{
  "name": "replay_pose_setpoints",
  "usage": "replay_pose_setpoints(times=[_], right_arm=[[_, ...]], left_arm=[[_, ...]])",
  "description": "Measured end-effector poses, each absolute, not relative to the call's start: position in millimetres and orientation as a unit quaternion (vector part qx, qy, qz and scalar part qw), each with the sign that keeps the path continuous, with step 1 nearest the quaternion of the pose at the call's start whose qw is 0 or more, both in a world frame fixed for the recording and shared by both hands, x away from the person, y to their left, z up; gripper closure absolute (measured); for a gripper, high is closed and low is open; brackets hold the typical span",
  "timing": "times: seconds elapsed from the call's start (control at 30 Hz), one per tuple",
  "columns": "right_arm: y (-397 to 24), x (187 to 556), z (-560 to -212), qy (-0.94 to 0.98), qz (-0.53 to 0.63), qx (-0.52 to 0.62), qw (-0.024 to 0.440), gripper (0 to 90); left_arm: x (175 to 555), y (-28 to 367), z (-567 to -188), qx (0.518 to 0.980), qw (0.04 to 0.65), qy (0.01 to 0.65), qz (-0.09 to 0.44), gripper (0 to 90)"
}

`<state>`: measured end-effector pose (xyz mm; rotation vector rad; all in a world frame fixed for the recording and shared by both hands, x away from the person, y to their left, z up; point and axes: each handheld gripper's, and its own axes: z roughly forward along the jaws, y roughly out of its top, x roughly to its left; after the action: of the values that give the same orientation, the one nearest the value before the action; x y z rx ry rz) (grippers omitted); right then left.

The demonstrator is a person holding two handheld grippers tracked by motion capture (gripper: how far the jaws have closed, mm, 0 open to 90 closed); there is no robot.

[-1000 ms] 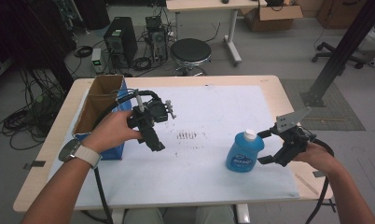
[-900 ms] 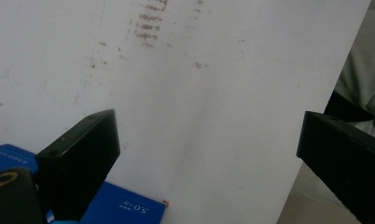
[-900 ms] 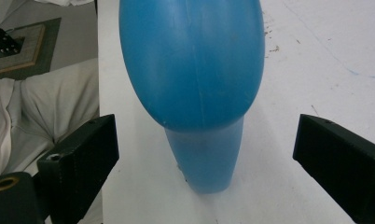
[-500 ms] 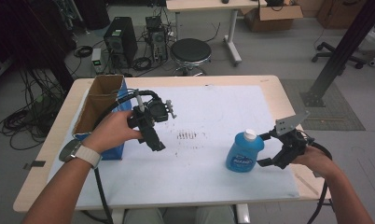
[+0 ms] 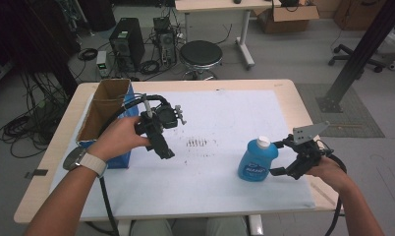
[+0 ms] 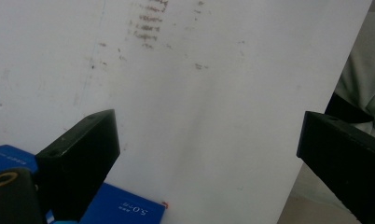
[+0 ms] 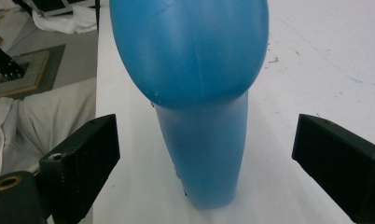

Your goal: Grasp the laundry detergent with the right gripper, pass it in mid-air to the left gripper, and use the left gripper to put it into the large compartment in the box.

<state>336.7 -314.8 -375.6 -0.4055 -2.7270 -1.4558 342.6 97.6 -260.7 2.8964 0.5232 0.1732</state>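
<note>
One blue bottle (image 5: 257, 160) stands between the spread right claw (image 5: 280, 157).

A blue bottle (image 5: 257, 159) blocks my spread right gripper (image 5: 279, 157) near the desk's right edge; middle lies bare.

Black two-jaw grippers with trailing black cables (grey three-cornered plate (image 5: 308, 132) on the right), pale watch strap (image 5: 91, 162)

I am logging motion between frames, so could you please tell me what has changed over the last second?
Nothing has visibly changed: the right gripper stays open beside the standing blue plastic bottle, and the left gripper stays open above the white sheet.
</note>
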Motion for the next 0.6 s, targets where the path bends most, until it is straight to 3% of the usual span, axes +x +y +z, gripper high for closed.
replay_pose_setpoints(times=[0.6], right_arm=[[-318, 336, -388, -0.858, -0.495, -0.139, 0.010, 7.1]], left_arm=[[343, 96, -261, 0.979, 0.094, 0.172, 0.058, 6.4]])
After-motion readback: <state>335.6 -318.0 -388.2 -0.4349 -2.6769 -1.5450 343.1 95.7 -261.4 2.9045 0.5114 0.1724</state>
